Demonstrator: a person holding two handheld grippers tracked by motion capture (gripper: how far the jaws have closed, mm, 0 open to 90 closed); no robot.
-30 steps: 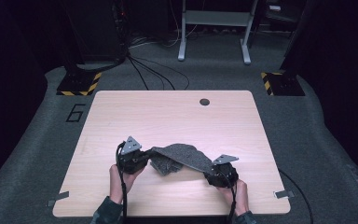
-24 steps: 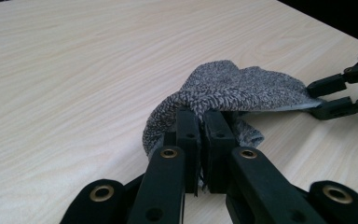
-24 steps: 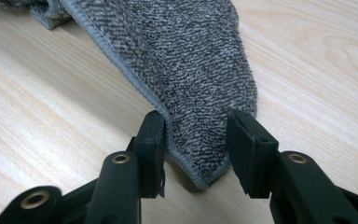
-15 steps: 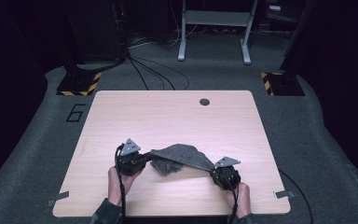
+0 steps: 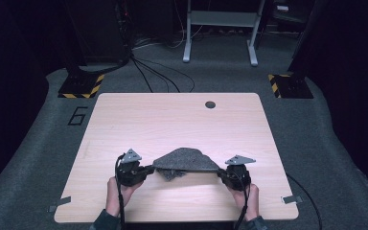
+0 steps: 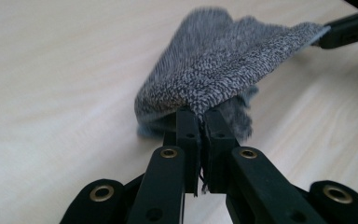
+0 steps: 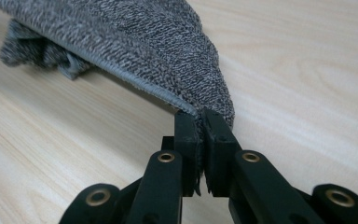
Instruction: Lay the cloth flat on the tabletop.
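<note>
The right gripper (image 5: 225, 175) has just pressed its jaws together on one corner of the grey cloth (image 5: 184, 161) — a second ago they stood apart. The left gripper (image 5: 147, 169) pinches the other corner, so the cloth hangs stretched between them near the table's (image 5: 172, 117) front edge, probably ready for folding or spreading. Grey carpet, cables and dark stands lie beyond.

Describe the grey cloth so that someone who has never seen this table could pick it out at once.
Start at the pale wooden table and look to its near edge, where the person's two hands come in. Between them hangs the grey cloth, a speckled knit towel stretched from the left tongs to the right tongs, each shut on a corner. It is the one soft thing there; the small dark hole sits far behind it.
</note>
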